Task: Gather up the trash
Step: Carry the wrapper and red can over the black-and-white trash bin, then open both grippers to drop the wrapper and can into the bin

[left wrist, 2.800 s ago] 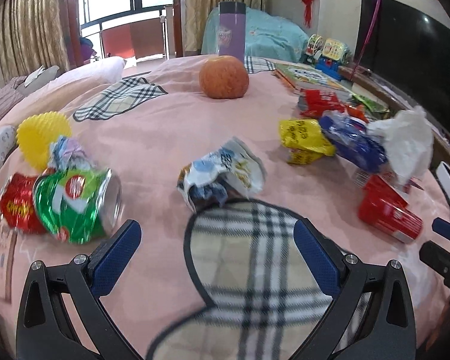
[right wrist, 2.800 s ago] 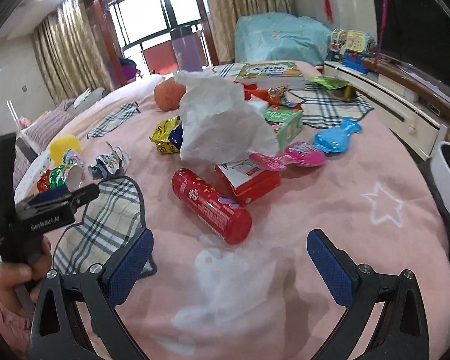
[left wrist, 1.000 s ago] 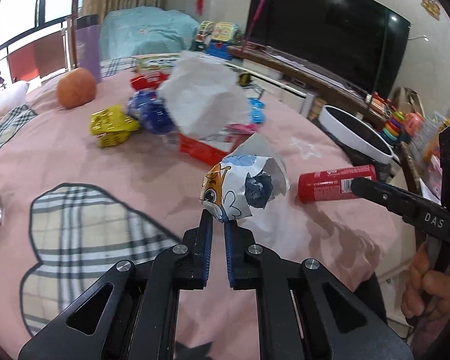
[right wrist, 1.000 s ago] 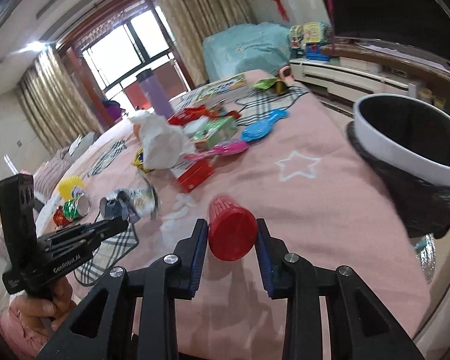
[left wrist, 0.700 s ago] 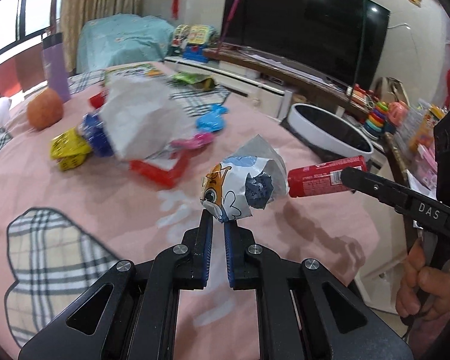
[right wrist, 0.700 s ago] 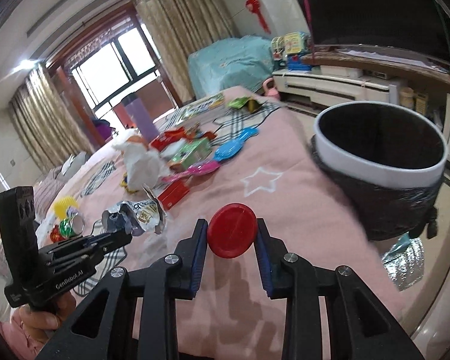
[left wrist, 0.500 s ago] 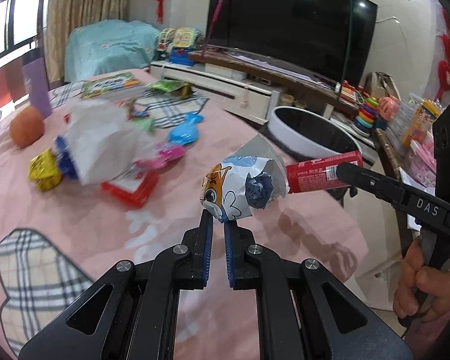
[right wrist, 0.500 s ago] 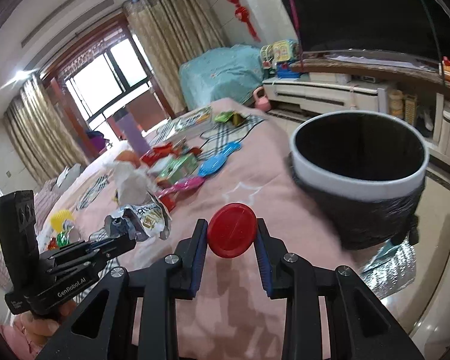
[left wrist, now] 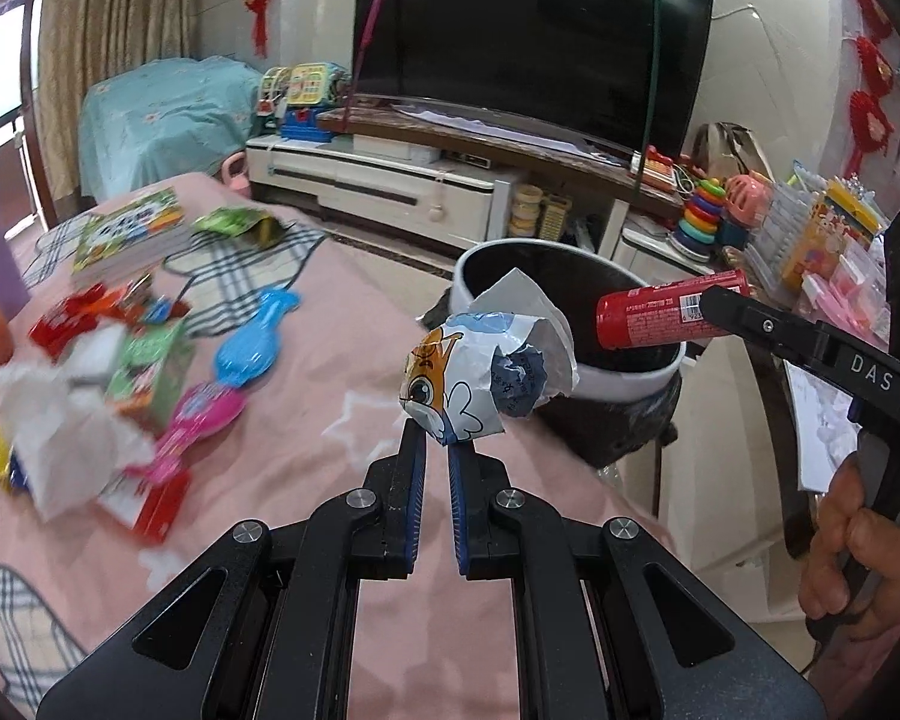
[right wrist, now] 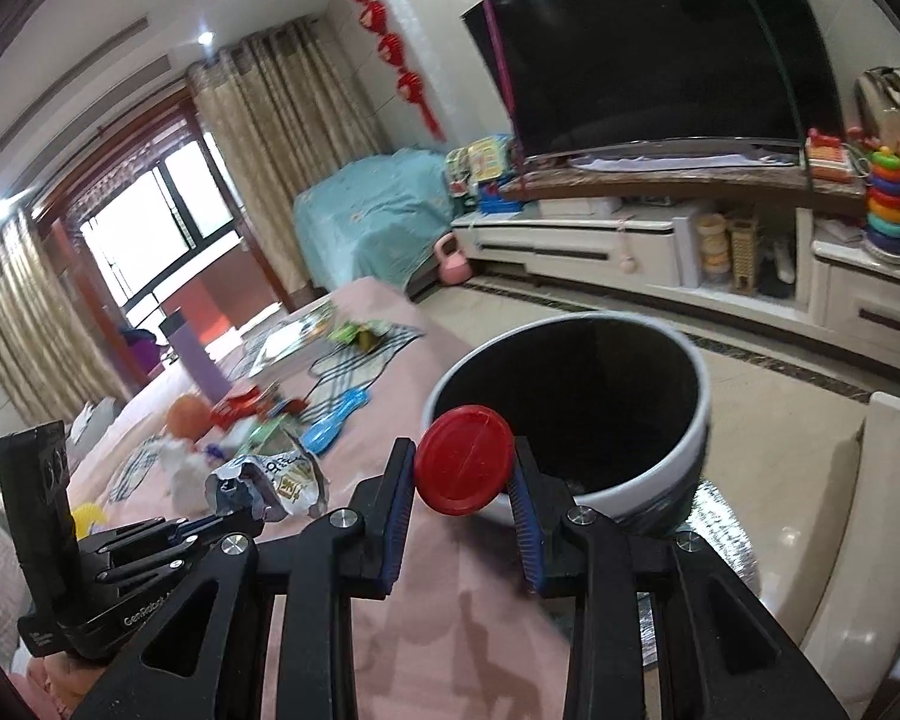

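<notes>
My left gripper (left wrist: 435, 441) is shut on a crumpled white and blue snack wrapper (left wrist: 480, 378) with a cartoon face, held in the air beside the bin. My right gripper (right wrist: 463, 468) is shut on a red cylindrical can (right wrist: 463, 468), seen end-on; the can also shows in the left wrist view (left wrist: 669, 307), held level over the bin's opening. The trash bin (right wrist: 684, 450) has a white rim and a black liner and stands on the floor at the bed's edge; it also shows in the left wrist view (left wrist: 630, 378). The wrapper shows in the right wrist view (right wrist: 270, 477) too.
The pink bed cover (left wrist: 306, 396) holds a white crumpled paper (left wrist: 60, 438), red box (left wrist: 162, 504), pink and blue toys (left wrist: 252, 330), books (left wrist: 132, 234) and more wrappers. A TV (left wrist: 528, 42) on a long cabinet (left wrist: 390, 186) stands behind the bin. Toy shelves (left wrist: 810, 240) are at right.
Both grippers have carried their loads from over the bed toward the bin. The can is now over the bin's mouth and the wrapper is close to its rim.
</notes>
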### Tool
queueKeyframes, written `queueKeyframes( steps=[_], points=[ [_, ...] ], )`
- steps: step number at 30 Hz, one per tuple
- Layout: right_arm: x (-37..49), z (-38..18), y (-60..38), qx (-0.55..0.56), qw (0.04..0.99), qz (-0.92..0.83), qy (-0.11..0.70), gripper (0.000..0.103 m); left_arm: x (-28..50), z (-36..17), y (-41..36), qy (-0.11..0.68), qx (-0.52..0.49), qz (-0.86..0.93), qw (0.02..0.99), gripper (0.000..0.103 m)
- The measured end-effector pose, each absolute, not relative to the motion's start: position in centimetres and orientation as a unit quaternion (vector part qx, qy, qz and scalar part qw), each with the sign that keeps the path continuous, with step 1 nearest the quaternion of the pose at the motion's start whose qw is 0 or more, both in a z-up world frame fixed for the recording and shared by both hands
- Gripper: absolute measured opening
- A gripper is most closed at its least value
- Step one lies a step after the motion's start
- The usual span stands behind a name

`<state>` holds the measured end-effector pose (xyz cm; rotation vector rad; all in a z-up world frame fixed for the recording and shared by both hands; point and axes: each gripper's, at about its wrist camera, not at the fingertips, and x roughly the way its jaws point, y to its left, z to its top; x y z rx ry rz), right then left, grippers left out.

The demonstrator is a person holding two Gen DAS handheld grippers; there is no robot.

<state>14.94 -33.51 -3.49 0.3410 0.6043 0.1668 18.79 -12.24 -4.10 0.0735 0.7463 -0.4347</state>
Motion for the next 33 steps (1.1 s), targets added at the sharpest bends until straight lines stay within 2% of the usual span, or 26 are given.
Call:
queueKeyframes(
  steps=[16,29,31,33],
  points=[
    [19.1,-4.2,-38.1,0.157,0.930,0.043,0.329,0.031,24.2,-4.2,-20.2,0.381,0.085,-0.233,0.891,0.007],
    [21.3,-5.5,-39.4,0.159,0.920,0.041,0.355,0.031,26.0,-5.2,-21.9,0.404,0.086,-0.238,0.879,0.009],
    [21.7,-5.6,-39.6,0.162,0.919,0.043,0.358,0.032,26.0,-5.3,-21.9,0.407,0.085,-0.238,0.878,0.018],
    [21.9,-5.8,-39.7,0.167,0.916,0.046,0.362,0.034,26.0,-5.2,-21.7,0.405,0.084,-0.234,0.880,0.048]
  ],
)
